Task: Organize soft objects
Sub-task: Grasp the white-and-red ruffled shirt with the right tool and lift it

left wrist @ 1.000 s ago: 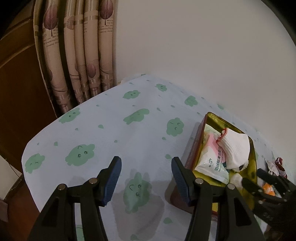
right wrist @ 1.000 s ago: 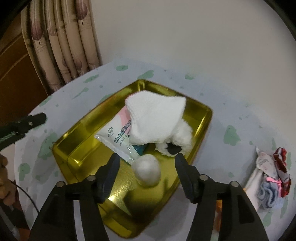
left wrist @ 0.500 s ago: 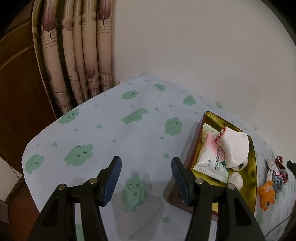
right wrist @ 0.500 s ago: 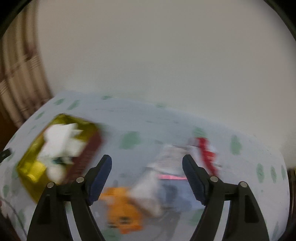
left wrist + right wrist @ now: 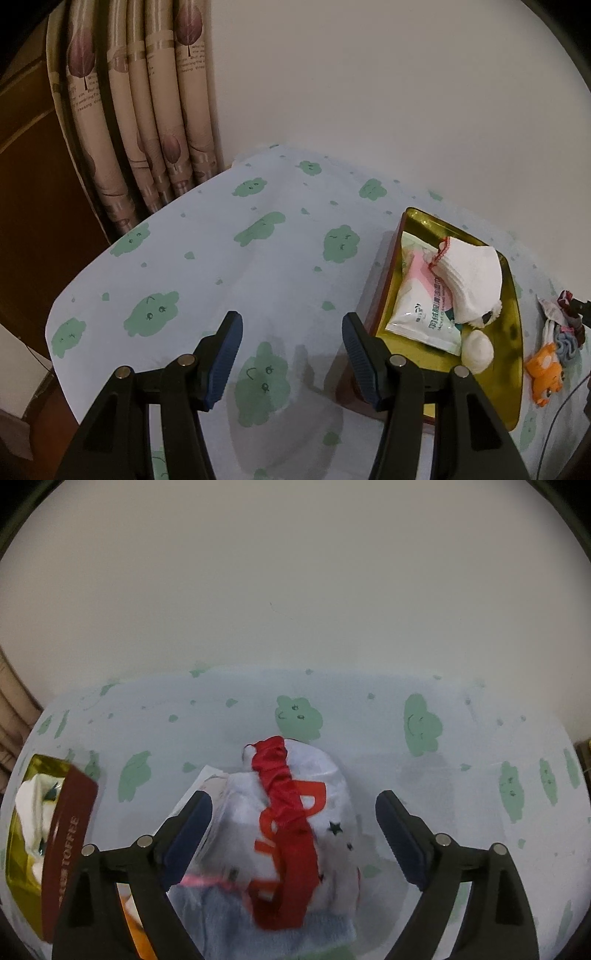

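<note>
One white sock with red trim lies between the right tool's just-widened jaws, right of the tin; left tool gapes over cloud-print surface.

Plain pale wall, leaf-printed beige curtain, brown wood panel, cloud-patterned blue tablecloth.

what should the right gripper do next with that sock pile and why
Probably lower and close on the red scrunchie: the right gripper hangs open, jaws just widened, astride the sock pile, pads not touching it. The tin already holds other soft items.
</note>
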`<action>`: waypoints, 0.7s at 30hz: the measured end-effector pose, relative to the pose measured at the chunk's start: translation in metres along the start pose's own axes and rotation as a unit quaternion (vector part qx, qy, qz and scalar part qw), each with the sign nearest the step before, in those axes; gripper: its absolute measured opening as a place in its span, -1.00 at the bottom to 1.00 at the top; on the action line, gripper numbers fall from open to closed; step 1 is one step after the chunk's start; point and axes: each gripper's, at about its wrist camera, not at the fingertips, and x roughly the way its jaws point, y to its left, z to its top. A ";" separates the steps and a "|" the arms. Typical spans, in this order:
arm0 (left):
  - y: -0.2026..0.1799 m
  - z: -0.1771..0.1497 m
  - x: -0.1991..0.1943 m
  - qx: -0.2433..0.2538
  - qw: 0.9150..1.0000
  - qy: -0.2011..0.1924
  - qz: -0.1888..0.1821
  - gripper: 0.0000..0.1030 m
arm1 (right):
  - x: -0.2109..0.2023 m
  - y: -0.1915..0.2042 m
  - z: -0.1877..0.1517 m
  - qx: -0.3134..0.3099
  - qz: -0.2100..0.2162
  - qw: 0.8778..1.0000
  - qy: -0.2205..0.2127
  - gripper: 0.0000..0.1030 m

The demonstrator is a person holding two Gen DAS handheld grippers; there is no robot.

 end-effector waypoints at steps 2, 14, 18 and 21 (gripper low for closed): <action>-0.001 0.000 0.002 0.003 1.000 0.004 0.002 0.12 | 0.008 -0.001 0.000 0.004 0.006 1.000 0.007 0.71; -0.001 -0.001 0.007 0.005 1.000 0.012 0.007 0.12 | 0.012 -0.002 -0.016 0.001 0.026 1.000 -0.002 -0.26; -0.002 -0.002 0.005 0.010 1.000 0.008 0.010 0.12 | -0.001 -0.001 -0.018 -0.008 0.020 0.999 -0.026 -0.36; -0.002 -0.002 0.005 0.009 1.000 0.007 0.011 0.12 | -0.012 -0.005 -0.024 -0.009 0.021 0.999 -0.037 -0.38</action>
